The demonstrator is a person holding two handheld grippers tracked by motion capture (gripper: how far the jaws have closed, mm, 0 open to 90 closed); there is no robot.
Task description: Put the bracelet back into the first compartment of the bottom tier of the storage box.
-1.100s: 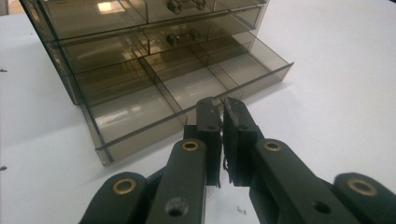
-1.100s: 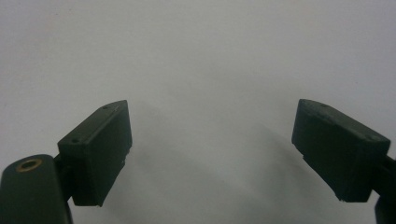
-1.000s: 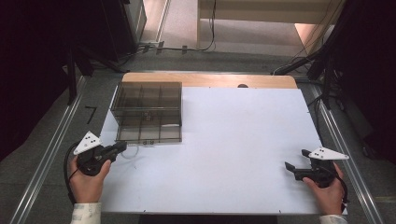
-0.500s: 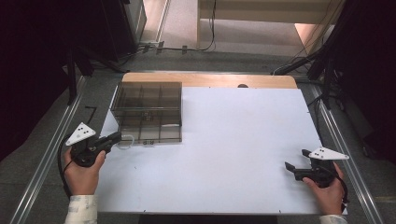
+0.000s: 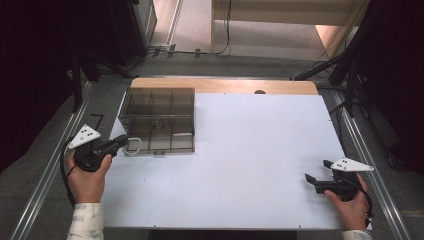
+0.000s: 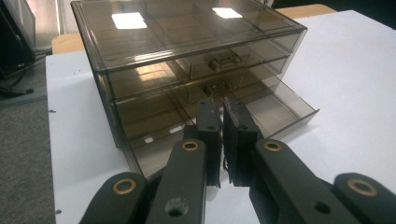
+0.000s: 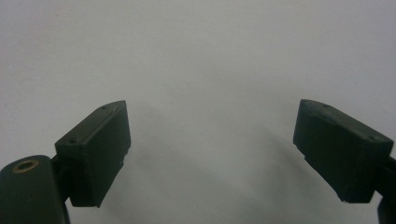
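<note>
A smoky clear drawer box [image 5: 157, 117] stands at the far left of the white table [image 5: 260, 150]. In the left gripper view the drawer box [image 6: 187, 56] has its bottom drawer [image 6: 275, 109] pulled partly out. My left gripper [image 5: 122, 141] is by the box's front left corner, and the left gripper [image 6: 219, 107] has its jaws shut. A thin pale loop [image 5: 133, 145] lies at its tips; I cannot tell if it is pinched. My right gripper [image 5: 312, 180] rests near the table's front right corner. In its own view the right gripper [image 7: 212, 154] is open over bare white surface.
A wooden strip [image 5: 225, 85] runs along the table's far edge. Metal rails [image 5: 47, 175] flank the table on both sides, with cables and dark stands beyond the far edge.
My left hand and gripper have moved up the picture and a little left, closer to the box's front left corner. The right hand has stayed put.
</note>
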